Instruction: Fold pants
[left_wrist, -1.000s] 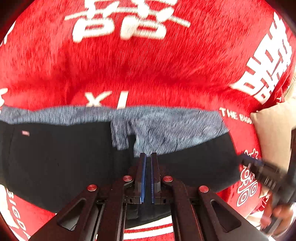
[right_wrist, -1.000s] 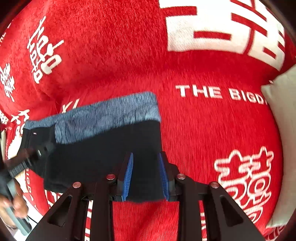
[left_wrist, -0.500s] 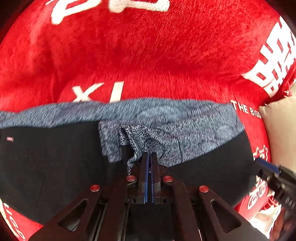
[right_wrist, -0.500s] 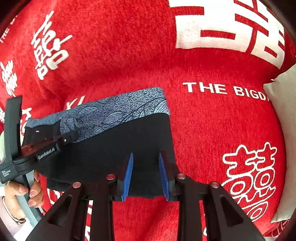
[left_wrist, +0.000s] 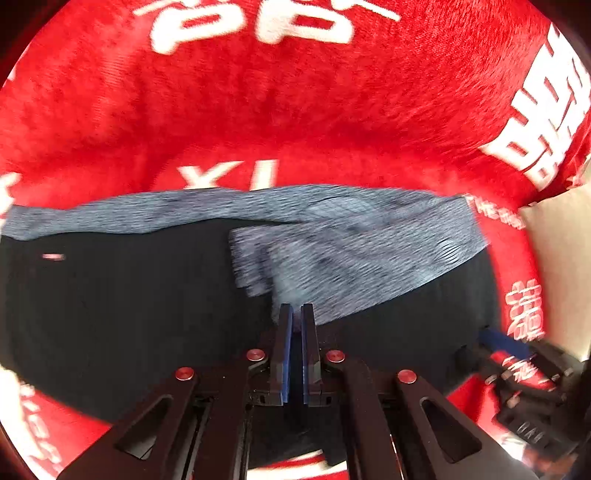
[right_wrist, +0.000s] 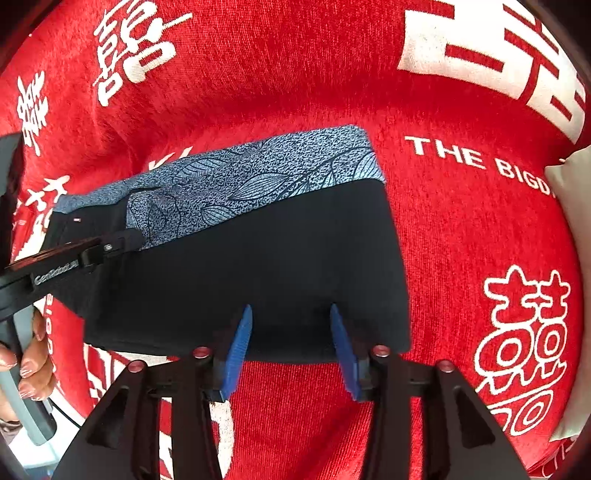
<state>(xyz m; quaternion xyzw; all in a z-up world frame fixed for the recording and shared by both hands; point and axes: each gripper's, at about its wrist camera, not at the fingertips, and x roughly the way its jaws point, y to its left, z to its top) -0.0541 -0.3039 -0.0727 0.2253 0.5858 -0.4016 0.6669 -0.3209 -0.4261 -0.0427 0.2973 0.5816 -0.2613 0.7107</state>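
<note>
The pants are black with a blue-grey leaf-patterned band along the far edge, lying folded on a red blanket. In the left wrist view the pants fill the middle, with a flap of the patterned band folded over. My left gripper is nearly closed at the flap's lower edge; the blur hides whether it pinches cloth. It also shows in the right wrist view at the band's left part. My right gripper is open over the pants' near edge.
The red blanket with white characters and lettering covers the whole surface. A beige pillow lies at the right edge. The person's hand holds the left gripper's handle at the lower left.
The left gripper's jaws closed on the patterned flap, then parted slightly and drew back. The right gripper's jaws opened wider and it moved a little toward the pants' near edge.
</note>
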